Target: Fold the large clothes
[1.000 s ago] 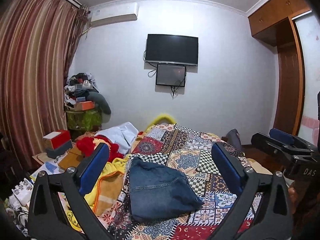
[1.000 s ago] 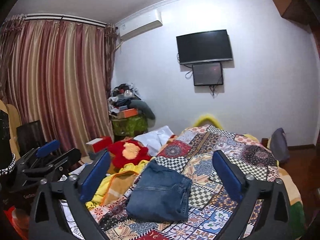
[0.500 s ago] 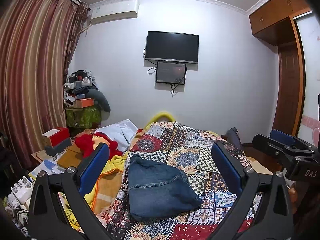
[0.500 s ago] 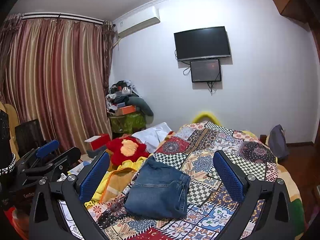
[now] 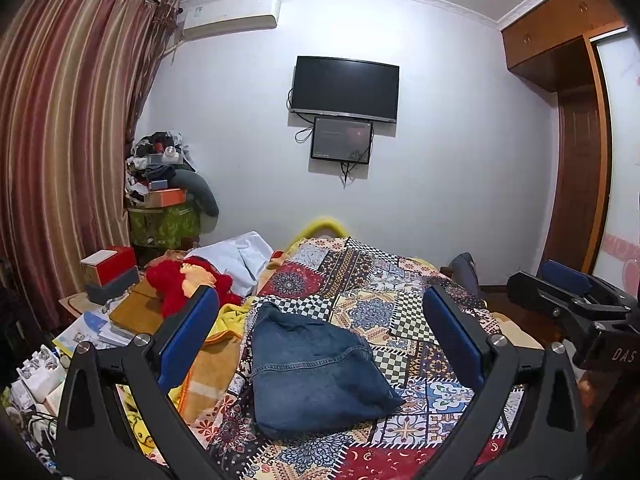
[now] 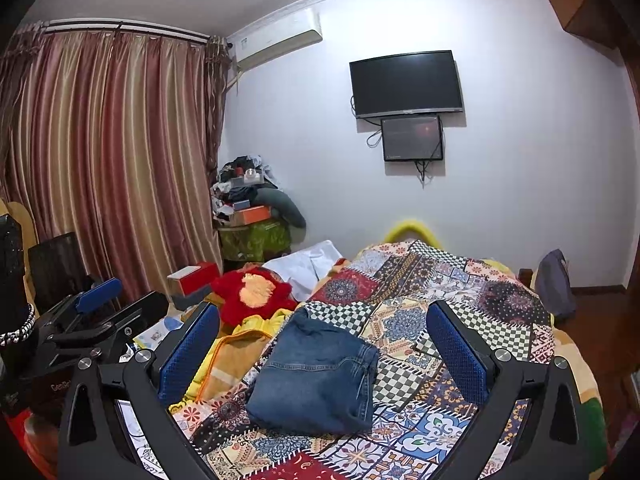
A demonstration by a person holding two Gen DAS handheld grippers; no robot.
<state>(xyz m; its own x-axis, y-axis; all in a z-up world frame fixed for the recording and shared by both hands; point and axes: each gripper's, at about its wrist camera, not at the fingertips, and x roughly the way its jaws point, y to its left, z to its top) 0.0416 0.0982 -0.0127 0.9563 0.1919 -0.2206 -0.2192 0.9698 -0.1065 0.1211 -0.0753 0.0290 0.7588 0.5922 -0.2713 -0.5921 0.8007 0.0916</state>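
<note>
Left wrist view: the left gripper (image 5: 320, 340) hangs above the near end of the bed (image 5: 404, 308), its jaws spread wide and holding nothing. Between the blue pads (image 5: 188, 336) lie the jeans (image 5: 316, 372), already folded into a thick, compact bundle on the patchwork cover, near its left edge. The bundle looks roughly rectangular, with its long axis running away from the camera toward the far wall; its right side bulges out to a loose corner. The right gripper (image 5: 568, 292) shows at the right edge, away from the cloth.

Right wrist view: the right gripper (image 6: 322, 344) is also held clear of the bed, jaws spread and empty. The jeans (image 6: 316, 372) rest flat in a neat stack, stacked edges showing along the right side, long axis again pointing up the bed and leaning slightly right. The left gripper (image 6: 100, 300) sits off to the left, apart from the garment.

By my reading, this pair is essentially done; perhaps only that bulging corner wants tidying. A yellow blanket (image 6: 244, 336) lies rumpled beside it, unfolded.
</note>
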